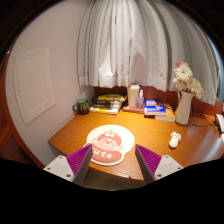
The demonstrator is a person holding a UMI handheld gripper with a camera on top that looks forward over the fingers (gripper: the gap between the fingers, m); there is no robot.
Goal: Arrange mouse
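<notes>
Approach step, judged: gripper (113, 163) hung above desk (150, 140), fingers spread, nothing between them. Mouse (175, 139) lay at 2 o'clock beyond the fingers, just below vase (184, 106), right of round mouse pad (110, 142). Next move likely called for swinging right, then descending over mouse.

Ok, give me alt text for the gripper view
The gripper hovers open over a wooden table, above a round pink cartoon-face mat. A white computer mouse lies further right, near a white vase of flowers.
</notes>
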